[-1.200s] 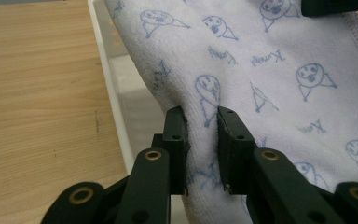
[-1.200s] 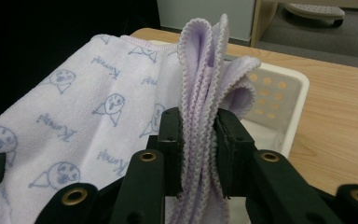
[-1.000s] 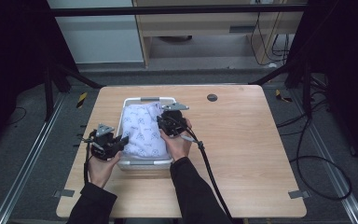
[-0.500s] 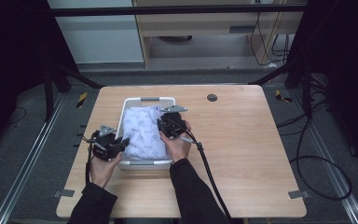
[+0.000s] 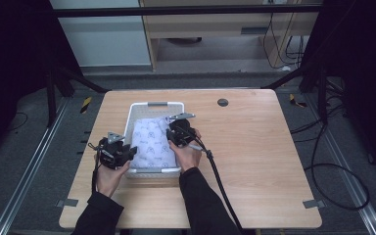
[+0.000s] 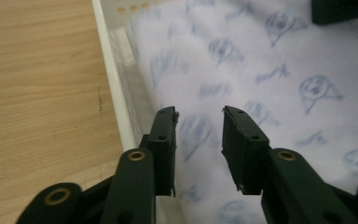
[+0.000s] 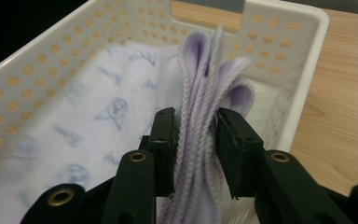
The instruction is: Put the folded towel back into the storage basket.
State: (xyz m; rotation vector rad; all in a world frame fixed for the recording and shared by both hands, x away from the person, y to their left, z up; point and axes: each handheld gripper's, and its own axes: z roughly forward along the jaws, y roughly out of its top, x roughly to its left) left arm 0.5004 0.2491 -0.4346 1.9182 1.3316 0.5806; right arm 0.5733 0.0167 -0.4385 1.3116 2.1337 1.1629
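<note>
On the wooden counter (image 5: pixel 254 161) stands a white perforated basket (image 5: pixel 133 113), with a printed folded cloth (image 5: pixel 152 144) lying inside. The right tongs (image 7: pixel 195 122), at the cloth's 3 o'clock edge, have just been opening, jaws slightly apart around its folded layers. The left tongs (image 6: pixel 199 122), at its 8 o'clock, have likewise just been opening and hang part-open above it, gripping nothing.

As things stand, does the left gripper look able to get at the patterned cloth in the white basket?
Probably yes. The left gripper hangs just inside the white basket wall, its jaws having just opened, with the patterned cloth bare right beneath them and nothing between.
</note>
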